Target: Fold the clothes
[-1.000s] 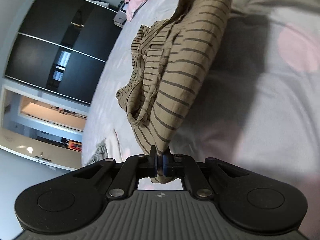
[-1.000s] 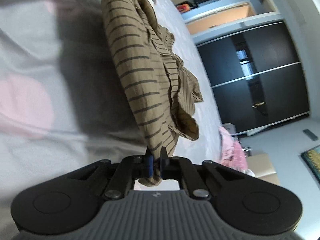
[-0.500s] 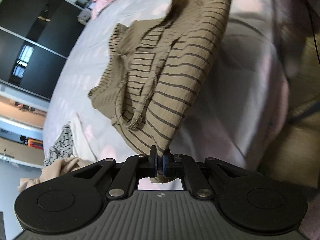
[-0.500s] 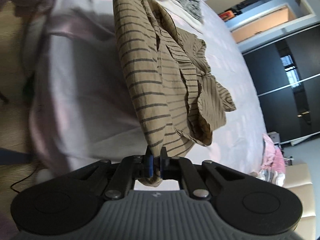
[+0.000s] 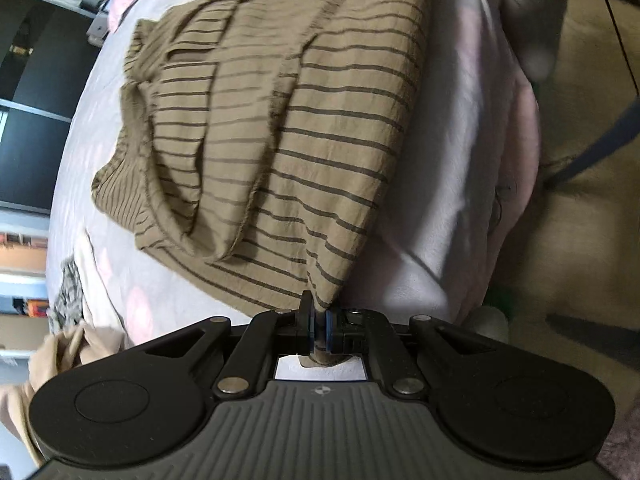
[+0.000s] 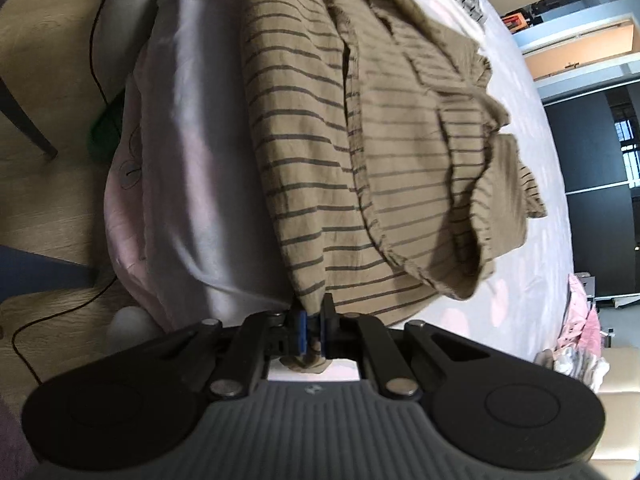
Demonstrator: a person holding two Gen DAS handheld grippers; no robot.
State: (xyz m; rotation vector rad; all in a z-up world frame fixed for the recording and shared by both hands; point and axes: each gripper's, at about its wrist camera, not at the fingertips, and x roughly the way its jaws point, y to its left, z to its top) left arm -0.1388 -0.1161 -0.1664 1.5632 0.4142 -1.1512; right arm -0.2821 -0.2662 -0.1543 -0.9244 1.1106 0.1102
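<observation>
A tan shirt with dark stripes point(image 5: 288, 128) lies spread over the pale bed sheet point(image 5: 452, 152), near the bed's edge. My left gripper point(image 5: 319, 330) is shut on one corner of its hem, cloth bunched between the blue pads. In the right wrist view the same striped shirt point(image 6: 360, 152) stretches away from my right gripper point(image 6: 313, 334), which is shut on the other corner. The edge between the two corners is pulled fairly straight; the far part, with the sleeves, is still rumpled and folded over itself.
The bed's side drops to a wooden floor point(image 5: 580, 216) with a dark cable point(image 6: 96, 40) and a chair leg point(image 6: 24, 120). Pink clothes point(image 6: 580, 320) and a grey patterned garment point(image 5: 66, 300) lie elsewhere on the bed. A beige cloth point(image 5: 60, 356) sits by the left gripper. Dark wardrobe doors point(image 6: 600, 200) stand beyond.
Both grippers carried the shirt toward the bed's edge and tipped downward. The shirt went from hanging bunched to lying spread wider on the sheet; floor now shows beside the bed.
</observation>
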